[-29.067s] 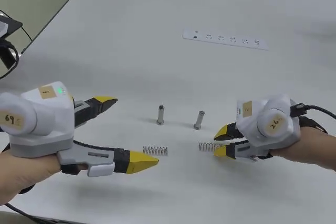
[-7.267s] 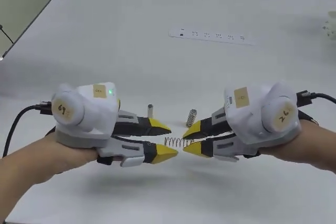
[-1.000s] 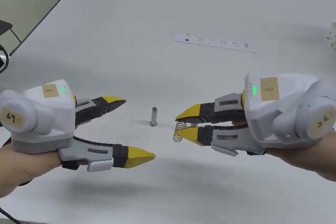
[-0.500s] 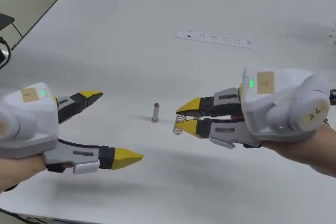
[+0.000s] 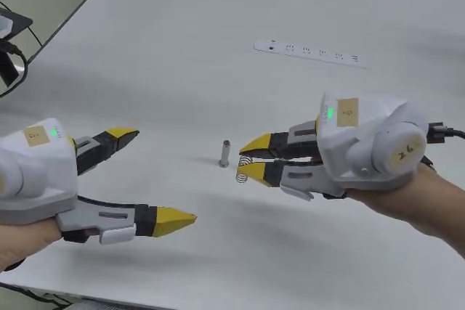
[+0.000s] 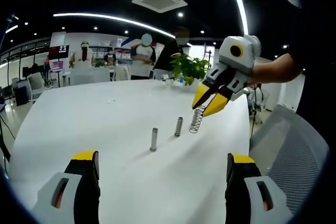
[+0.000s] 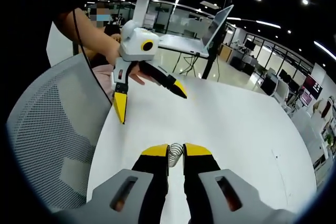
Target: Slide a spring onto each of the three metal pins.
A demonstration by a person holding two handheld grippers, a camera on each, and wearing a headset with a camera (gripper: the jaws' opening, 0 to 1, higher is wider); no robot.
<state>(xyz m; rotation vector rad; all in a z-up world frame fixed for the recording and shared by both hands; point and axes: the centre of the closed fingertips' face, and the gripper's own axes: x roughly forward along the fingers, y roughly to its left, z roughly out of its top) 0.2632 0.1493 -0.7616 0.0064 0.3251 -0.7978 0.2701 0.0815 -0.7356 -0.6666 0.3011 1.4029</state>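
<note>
Our right gripper (image 5: 244,160) pinches a spring (image 6: 197,119) between nearly closed jaws, just beside a bare pin (image 5: 225,153) on our white table (image 5: 218,70). Our left gripper (image 5: 163,176) gapes wide, holding nothing.

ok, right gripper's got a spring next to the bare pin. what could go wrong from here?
1. The spring hangs tilted from the right gripper's tips, so its free end may miss the bare pin or buckle.
2. The sprung pin stands close by; the jaws could knock it.
3. The left gripper is open and apart, so nothing steadies the bare pin.
</note>
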